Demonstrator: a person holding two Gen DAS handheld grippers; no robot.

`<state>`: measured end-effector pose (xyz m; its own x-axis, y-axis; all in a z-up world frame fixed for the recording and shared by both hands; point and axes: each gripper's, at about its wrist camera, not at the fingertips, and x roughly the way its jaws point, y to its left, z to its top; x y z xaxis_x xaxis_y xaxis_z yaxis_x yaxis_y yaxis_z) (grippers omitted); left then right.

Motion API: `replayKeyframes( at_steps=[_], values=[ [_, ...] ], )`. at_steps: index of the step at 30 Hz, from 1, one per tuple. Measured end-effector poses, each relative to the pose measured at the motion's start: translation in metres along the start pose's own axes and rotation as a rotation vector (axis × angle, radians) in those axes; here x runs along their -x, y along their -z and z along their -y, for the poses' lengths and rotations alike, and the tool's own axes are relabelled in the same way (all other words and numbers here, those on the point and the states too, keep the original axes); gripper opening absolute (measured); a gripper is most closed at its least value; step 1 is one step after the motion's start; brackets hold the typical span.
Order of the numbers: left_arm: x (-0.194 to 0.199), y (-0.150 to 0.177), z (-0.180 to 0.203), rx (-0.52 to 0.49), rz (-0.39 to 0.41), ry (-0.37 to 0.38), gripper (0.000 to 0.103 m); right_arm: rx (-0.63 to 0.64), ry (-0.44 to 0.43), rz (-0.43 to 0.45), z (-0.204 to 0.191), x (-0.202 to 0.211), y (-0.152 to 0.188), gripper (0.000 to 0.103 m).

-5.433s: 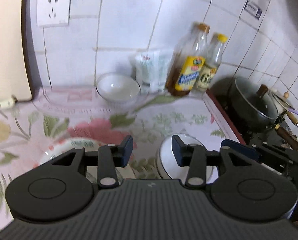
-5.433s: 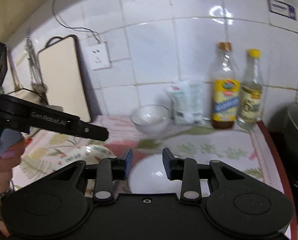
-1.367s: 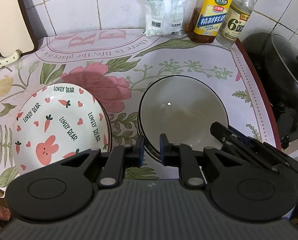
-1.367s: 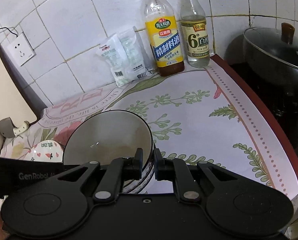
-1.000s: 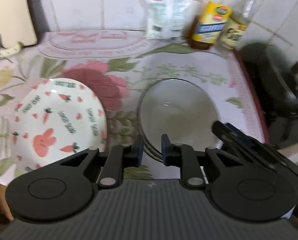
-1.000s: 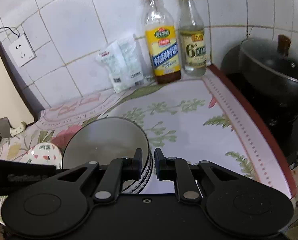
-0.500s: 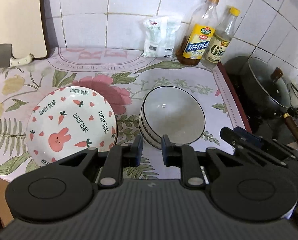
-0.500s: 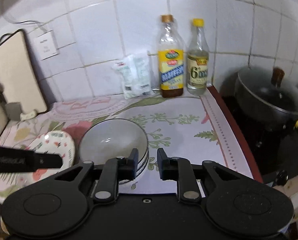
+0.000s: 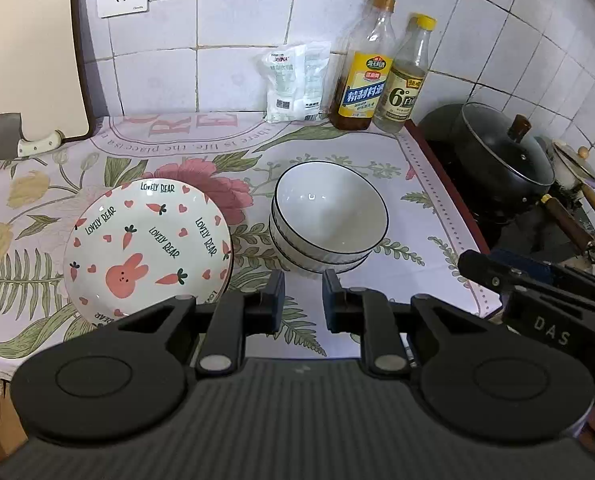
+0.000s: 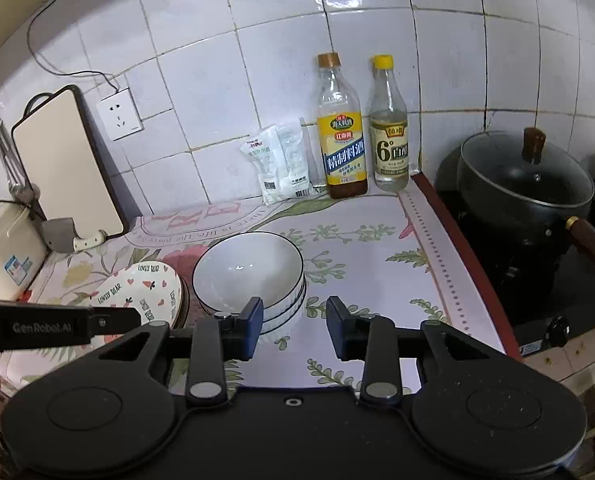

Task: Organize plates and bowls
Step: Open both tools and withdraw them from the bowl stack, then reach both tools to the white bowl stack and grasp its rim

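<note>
Left wrist view: stacked white bowls (image 9: pixel 329 216) resting on the flowered desk (image 9: pixel 429 216), just ahead of and slightly right of the left gripper (image 9: pixel 303 294), whose jaws sit nearly closed with only a narrow gap and nothing between them; rabbit-print plates (image 9: pixel 145 240) stacked just beside the bowls, ahead and to the left of the same jaws; both stacks clear of the pads, no contact; right gripper (image 9: pixel 537 300) reaching in low at the right edge, well off the bowls; cooking-wine bottle (image 9: pixel 363 76) and vinegar bottle (image 9: pixel 405 80) lined up against the tiled wall behind

Right wrist view: right gripper (image 10: pixel 293 322) with jaws opening and empty, bowls (image 10: pixel 249 272) lying ahead and to the left, just beyond the left pad; plates (image 10: pixel 145 292) farther left, partly hidden behind the left gripper (image 10: pixel 57 326); round stacks, so no long axis to line up with; judging by the layout, bowls nearer the right hand, plates nearer the left; both stacks appear already gathered
</note>
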<state>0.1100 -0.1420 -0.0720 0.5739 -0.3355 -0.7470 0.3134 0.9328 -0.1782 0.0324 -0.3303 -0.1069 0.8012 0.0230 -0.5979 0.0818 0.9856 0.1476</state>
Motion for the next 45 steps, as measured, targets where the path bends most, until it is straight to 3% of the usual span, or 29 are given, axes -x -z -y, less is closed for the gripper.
replayKeyframes(
  at_steps=[5,10,14,17,18,21,25,29,36,39,45],
  values=[
    [-0.004,0.008,-0.004,-0.072,0.042,-0.034,0.020,0.080,0.010,0.044,0.006,0.007,0.001,0.040],
    [-0.013,0.015,-0.019,-0.052,0.091,-0.023,0.024,0.096,-0.009,0.074,0.020,0.001,0.002,0.043],
    [-0.020,0.017,-0.027,-0.038,0.087,-0.002,0.025,0.156,0.048,0.091,0.026,-0.012,0.014,0.043],
    [-0.022,0.015,-0.034,-0.010,0.110,0.026,0.030,0.177,0.031,0.107,0.034,-0.023,0.024,0.044],
    [-0.022,0.015,-0.036,0.006,0.121,0.040,0.035,0.180,0.025,0.112,0.035,-0.027,0.027,0.047],
    [-0.027,0.016,-0.040,0.040,0.156,0.063,0.039,0.192,-0.025,0.135,0.036,-0.044,0.039,0.054],
    [-0.040,0.015,-0.043,0.111,0.162,0.102,0.041,0.223,-0.084,0.116,0.034,-0.074,0.056,0.060],
    [-0.057,0.014,-0.044,0.170,0.172,0.140,0.052,0.192,-0.152,0.102,0.033,-0.102,0.068,0.070],
    [-0.106,0.008,-0.046,0.265,0.083,0.187,0.058,0.220,-0.226,0.070,0.016,-0.144,0.078,0.077],
    [-0.127,0.006,-0.051,0.324,0.026,0.208,0.058,0.240,-0.240,0.066,0.009,-0.158,0.078,0.090],
    [-0.148,0.004,-0.051,0.378,-0.042,0.225,0.058,0.271,-0.275,0.086,0.000,-0.173,0.077,0.093]
  ],
)
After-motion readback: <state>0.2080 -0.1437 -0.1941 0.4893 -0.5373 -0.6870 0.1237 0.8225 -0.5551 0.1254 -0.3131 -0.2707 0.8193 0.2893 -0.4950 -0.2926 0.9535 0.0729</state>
